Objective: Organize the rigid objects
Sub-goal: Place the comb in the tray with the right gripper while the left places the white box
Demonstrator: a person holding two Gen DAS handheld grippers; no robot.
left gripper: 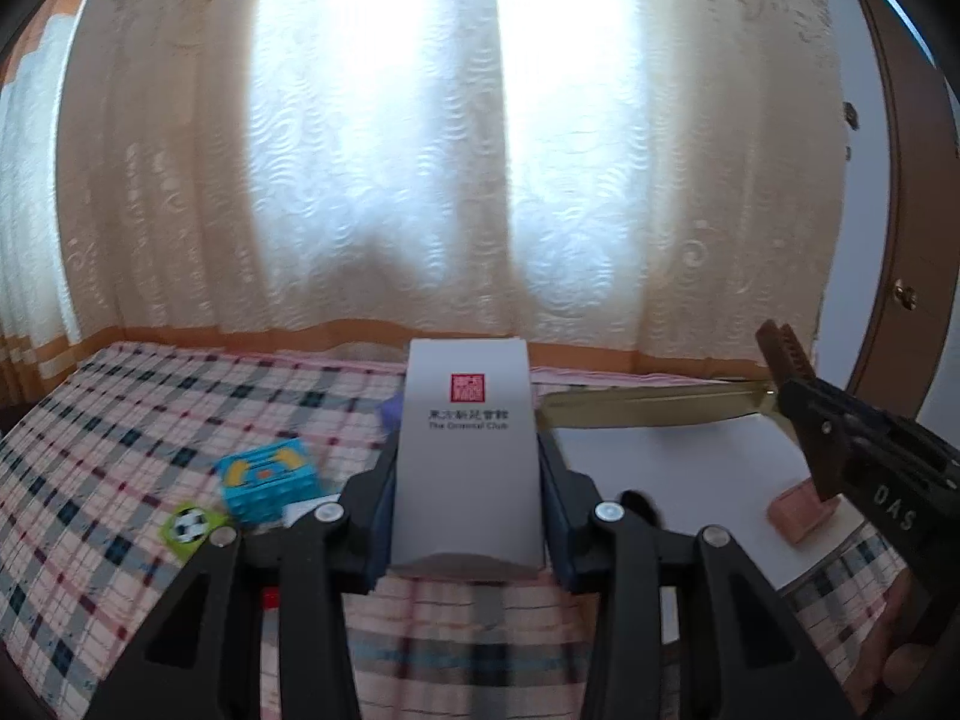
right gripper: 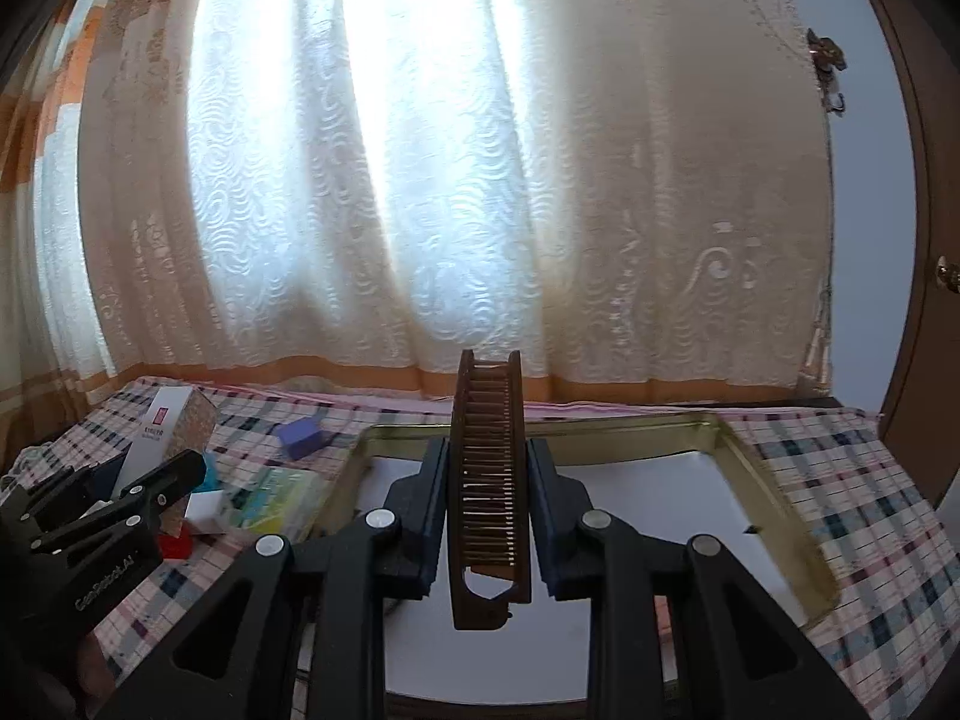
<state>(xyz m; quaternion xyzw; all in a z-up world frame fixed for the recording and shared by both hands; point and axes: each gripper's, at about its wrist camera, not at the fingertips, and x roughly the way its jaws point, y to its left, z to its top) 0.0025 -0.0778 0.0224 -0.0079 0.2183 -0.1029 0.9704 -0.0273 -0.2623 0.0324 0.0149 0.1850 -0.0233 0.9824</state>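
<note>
The left gripper point(left gripper: 467, 480) is clamped on an upright grey box point(left gripper: 467, 456) above the checked cloth point(left gripper: 108, 450), left of the gold-rimmed tray point(right gripper: 774, 480). The right gripper point(right gripper: 489, 498) is closed on a brown comb point(right gripper: 489, 480), held upright over the tray's white floor. On the cloth to the left lie a blue toy block point(left gripper: 267, 474), a football tile point(left gripper: 189, 525) and a purple block point(right gripper: 303, 435); a pink block point(left gripper: 801, 513) rests in the tray.

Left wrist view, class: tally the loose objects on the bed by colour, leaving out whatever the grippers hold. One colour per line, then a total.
Blue: 1, the blue toy block
Green: 1, the green football tile
Pink: 1, the pink block on the white tray liner
Purple: 1, the purple piece, mostly hidden
Total: 4
</note>
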